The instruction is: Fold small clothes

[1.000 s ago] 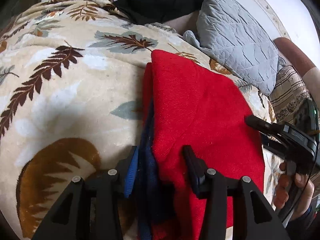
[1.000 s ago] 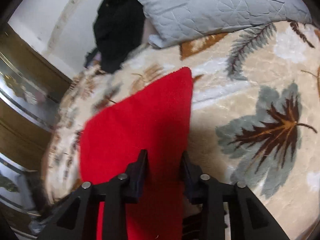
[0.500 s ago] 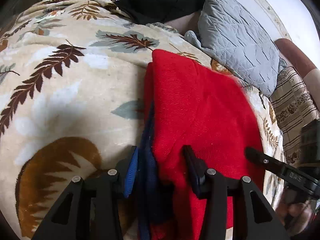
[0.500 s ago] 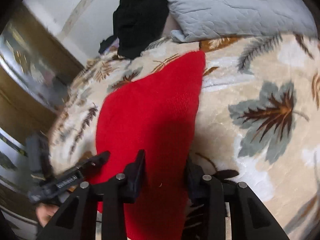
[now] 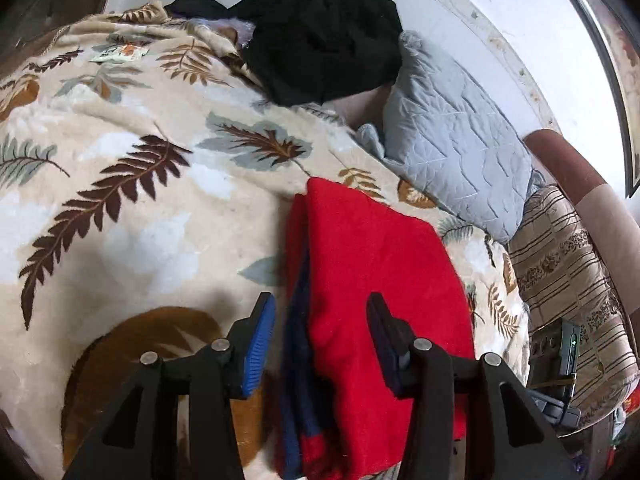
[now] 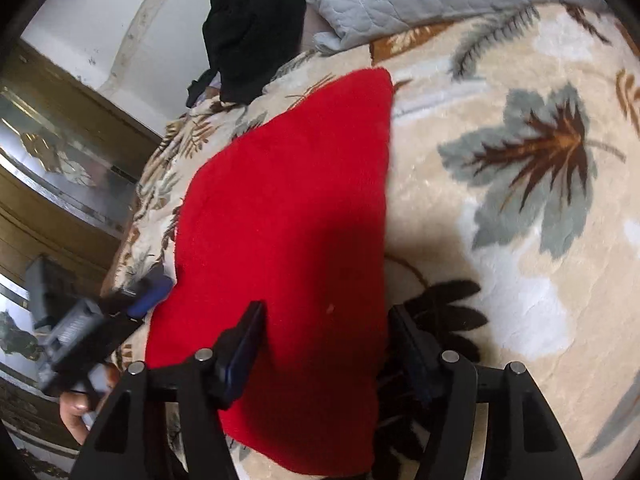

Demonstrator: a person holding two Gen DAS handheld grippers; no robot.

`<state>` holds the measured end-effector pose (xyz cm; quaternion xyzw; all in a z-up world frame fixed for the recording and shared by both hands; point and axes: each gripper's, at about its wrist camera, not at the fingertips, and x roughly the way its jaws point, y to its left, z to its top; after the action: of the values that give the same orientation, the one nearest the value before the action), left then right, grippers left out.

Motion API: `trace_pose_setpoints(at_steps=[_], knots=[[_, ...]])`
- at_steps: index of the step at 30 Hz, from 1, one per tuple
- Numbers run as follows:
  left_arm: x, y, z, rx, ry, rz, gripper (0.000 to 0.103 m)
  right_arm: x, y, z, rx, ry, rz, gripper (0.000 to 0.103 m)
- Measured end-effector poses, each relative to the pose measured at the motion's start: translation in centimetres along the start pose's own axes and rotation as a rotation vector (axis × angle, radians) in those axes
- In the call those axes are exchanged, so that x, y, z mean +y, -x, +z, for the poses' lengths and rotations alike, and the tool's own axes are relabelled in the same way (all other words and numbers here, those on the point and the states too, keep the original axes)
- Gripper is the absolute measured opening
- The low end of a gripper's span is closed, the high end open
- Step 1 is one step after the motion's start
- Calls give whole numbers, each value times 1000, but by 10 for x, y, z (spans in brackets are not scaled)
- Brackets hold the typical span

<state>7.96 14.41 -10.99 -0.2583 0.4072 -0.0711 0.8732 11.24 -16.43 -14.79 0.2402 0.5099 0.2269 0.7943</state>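
Observation:
A folded red garment (image 5: 376,280) with a navy-blue layer (image 5: 298,344) along its left edge lies flat on a leaf-print blanket (image 5: 132,220). My left gripper (image 5: 320,340) is open, its jaws straddling the garment's near left edge above the cloth. In the right wrist view the same red garment (image 6: 288,220) lies flat, and my right gripper (image 6: 324,344) is open over its near edge, holding nothing. The left gripper shows at the garment's left side in the right wrist view (image 6: 120,312).
A grey quilted pillow (image 5: 452,144) and a black clothes pile (image 5: 320,36) lie at the head of the bed. A striped cushion (image 5: 568,288) is at the right. A wooden mirrored wardrobe (image 6: 60,168) stands left of the bed.
Both grippers opened wider and drew back slightly from the red garment. The right gripper left the left wrist view; the left gripper came closer in the right wrist view.

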Motion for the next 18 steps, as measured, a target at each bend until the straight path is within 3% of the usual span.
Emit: trace_pose_setpoints(at_steps=[2, 3, 4, 7, 10, 15, 18], knots=[[14, -30, -8, 157, 65, -1, 49, -8, -2, 0, 6, -43, 44, 66], [18, -39, -12, 189, 81, -12, 44, -10, -2, 0, 7, -49, 51, 66], [18, -39, -13, 175, 78, -35, 29, -10, -2, -1, 7, -46, 51, 66], [-2, -28, -10, 136, -33, 10, 25, -5, -1, -1, 1, -6, 24, 66], [0, -31, -11, 139, -26, 6, 26, -1, 0, -1, -1, 16, 10, 66], [10, -29, -3, 171, 62, -48, 32, -10, -2, -2, 6, -31, 61, 67], [1, -24, 14, 126, 77, -99, 54, -8, 0, -2, 6, -20, 67, 67]])
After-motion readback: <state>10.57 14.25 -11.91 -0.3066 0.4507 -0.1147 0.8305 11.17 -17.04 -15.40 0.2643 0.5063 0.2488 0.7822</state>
